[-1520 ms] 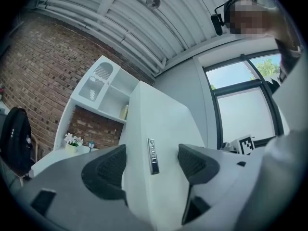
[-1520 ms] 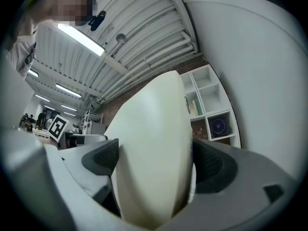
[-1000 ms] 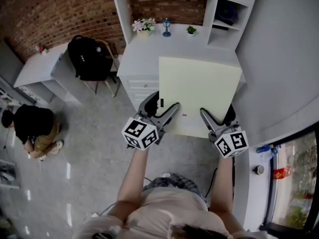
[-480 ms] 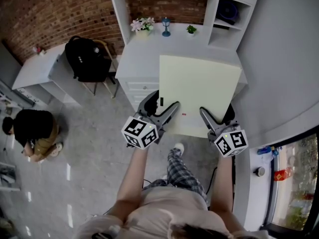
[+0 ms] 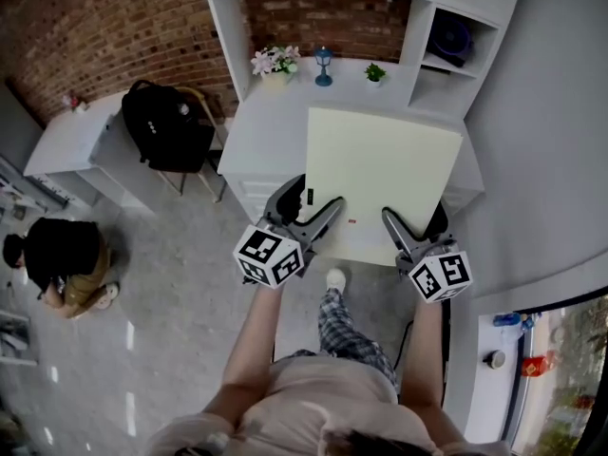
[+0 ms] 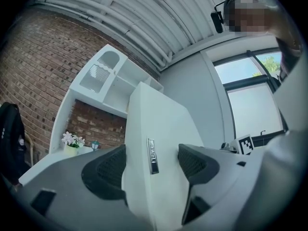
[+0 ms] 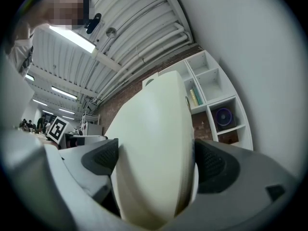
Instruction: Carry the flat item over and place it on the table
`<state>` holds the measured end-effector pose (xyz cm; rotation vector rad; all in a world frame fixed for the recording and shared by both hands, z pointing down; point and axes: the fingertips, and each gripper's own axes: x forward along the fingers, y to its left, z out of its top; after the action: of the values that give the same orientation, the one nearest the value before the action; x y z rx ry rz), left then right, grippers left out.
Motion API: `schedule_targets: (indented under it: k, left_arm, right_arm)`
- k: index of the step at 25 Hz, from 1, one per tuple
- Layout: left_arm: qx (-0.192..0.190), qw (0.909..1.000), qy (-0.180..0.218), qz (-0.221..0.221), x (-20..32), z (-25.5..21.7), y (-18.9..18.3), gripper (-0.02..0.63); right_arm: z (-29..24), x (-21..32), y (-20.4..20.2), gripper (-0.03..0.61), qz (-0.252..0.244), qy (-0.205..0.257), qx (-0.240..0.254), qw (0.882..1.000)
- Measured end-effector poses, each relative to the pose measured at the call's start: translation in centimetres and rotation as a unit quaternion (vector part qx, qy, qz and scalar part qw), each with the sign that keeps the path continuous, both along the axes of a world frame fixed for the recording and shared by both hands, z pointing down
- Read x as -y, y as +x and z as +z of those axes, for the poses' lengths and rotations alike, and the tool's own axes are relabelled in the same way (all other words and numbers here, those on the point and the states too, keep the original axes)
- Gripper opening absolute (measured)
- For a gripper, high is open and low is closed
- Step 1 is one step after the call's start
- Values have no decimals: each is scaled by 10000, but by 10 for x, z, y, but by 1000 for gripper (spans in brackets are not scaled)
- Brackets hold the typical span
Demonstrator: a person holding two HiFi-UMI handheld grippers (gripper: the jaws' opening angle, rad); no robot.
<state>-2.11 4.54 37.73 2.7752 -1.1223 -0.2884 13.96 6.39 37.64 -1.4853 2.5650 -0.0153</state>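
We find the pale flat panel (image 5: 380,179) held off the floor by its near edge, its far part overlapping the white table (image 5: 266,126) in the head view. The left gripper (image 5: 313,205) is clamped on that edge near the left corner and the right gripper (image 5: 415,221) near the right, each pair of jaws parted only by the panel between them

Flat board (image 5: 380,174) over the table's (image 5: 266,131) right part, left gripper (image 5: 316,205) clamping its near-left edge, right gripper (image 5: 414,220) clamping its near-right edge, flowerpot (image 5: 274,63) at the table's back, backpack (image 5: 166,122) left of the table.
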Motion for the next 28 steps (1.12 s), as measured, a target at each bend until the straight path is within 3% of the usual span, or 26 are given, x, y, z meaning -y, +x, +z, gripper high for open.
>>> schedule_targets:
  k: [17,28]
  left_arm:
    - [-30,9975,-459,-529,282,21,0,333]
    - [61,9933,-884,-741,376,48,-19,333]
  right_arm:
    - [20,300,0,495,-561,-509,-39,9971]
    - [52,399,-18,495,-735,-1068,138,9915]
